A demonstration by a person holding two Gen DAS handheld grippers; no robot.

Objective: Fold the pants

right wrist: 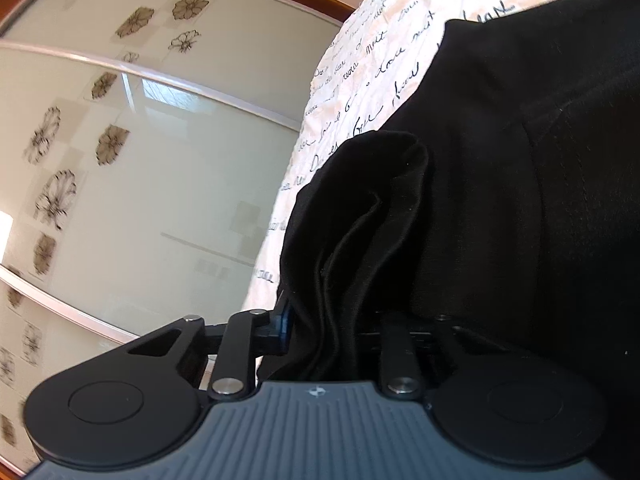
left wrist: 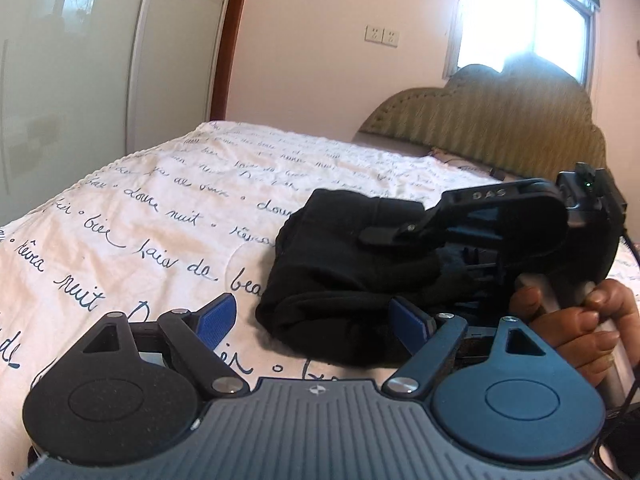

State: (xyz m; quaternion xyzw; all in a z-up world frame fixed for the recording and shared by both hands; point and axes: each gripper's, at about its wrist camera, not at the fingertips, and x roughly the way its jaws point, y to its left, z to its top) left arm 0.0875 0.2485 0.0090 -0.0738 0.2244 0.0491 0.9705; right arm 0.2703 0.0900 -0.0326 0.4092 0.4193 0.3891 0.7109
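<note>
On the bed [left wrist: 140, 208], my right gripper [right wrist: 320, 320] pinches the pants [left wrist: 340, 272]; my left gripper [left wrist: 320, 320], beside them, gapes empty.

a white bedsheet [left wrist: 160, 208] is printed all over with lines of dark cursive french script. in the left wrist view the words "nuit", "douce nuit", "bien" and part of "beaux" can be made out; most other words are too looped or blurred to read. the same sheet [right wrist: 360, 60] in the right wrist view shows "nuit" among otherwise unreadable script. raised capital letters "das" stand on the black arm of the right gripper [left wrist: 489, 194], seen from the left wrist. a small compass-like emblem without letters sits on the grey ribbed body of each gripper.
</note>
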